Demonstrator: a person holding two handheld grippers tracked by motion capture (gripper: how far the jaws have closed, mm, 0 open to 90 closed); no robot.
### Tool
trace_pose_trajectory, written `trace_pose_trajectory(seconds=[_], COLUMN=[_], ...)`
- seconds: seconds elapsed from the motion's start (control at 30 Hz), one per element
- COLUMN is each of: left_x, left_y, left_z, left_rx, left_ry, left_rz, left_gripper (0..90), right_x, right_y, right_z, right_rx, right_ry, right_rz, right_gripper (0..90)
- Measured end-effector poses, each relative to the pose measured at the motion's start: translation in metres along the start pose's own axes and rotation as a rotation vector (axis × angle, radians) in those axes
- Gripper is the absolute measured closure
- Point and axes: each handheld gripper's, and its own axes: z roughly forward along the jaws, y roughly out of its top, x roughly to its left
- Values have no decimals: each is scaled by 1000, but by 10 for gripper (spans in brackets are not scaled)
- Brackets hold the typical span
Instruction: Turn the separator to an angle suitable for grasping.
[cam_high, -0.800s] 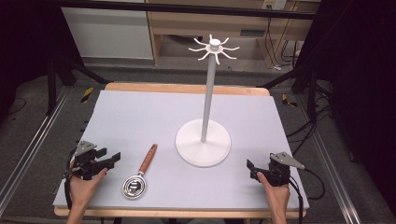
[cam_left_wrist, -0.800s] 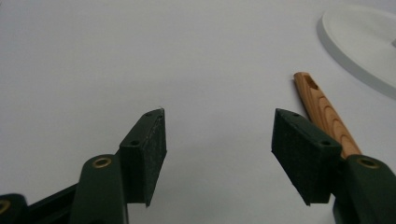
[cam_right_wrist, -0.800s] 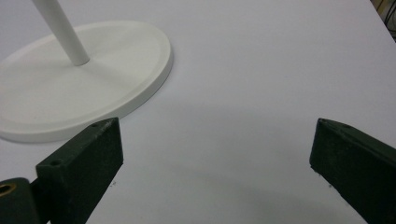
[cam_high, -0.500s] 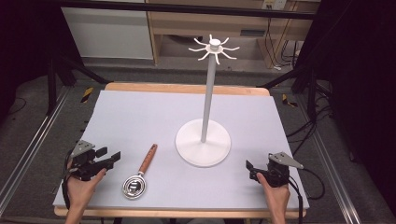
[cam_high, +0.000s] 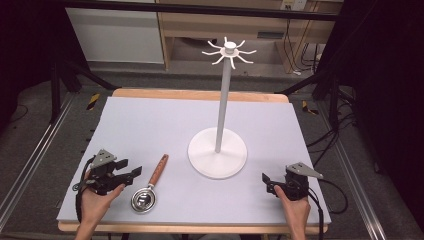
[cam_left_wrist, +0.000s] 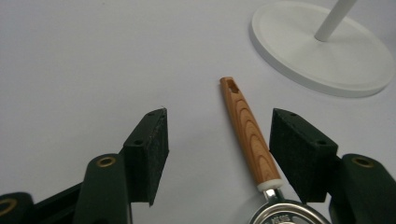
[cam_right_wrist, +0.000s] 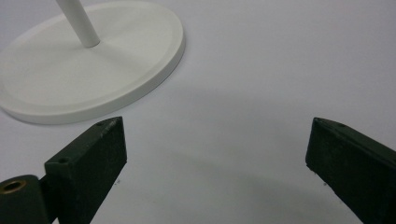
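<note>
Spoon: the measuring spoon (cam_high: 150, 187) lies flat on the worktop (cam_high: 150, 125), wooden handle (cam_left_wrist: 246, 133) pointing toward the stand, steel bowl nearest the person.
Left tool: the left tool (cam_high: 131, 172) sits just beside the spoon, jaws spread, the handle lying between them but untouched by either pad.
Right tool: the right tool (cam_high: 265, 181) rests near the stand's base (cam_right_wrist: 88, 65), jaws wide apart, nothing between them.
Stand: the white hook stand (cam_high: 220, 125) is upright, its hooks bare.
Progress: I'd say barely begun; grasping, lifting and hanging the spoon all remain.
</note>
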Motion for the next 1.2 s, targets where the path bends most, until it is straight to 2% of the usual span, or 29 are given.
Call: trace_pose_trajectory(seconds=[0.3,0.5,0.87,1.2], left_x=[-15,-19,-25,-31], left_y=[11,17,27,31], left_z=[0,0,16,34], left_rx=[12,17,89,176], left_ry=[-16,-18,-5,-1], left_rz=[52,66,94,128], left_gripper=[374,386,400,409], right_x=[1,2,3,4], right_y=[0,-1,-1,-1], right_z=[0,0,0,1], right_rx=[3,22,18,18], right_ry=[-3,5,9,16], right_rz=[-3,-5,-5,-8], right_gripper=[58,61,61,61])
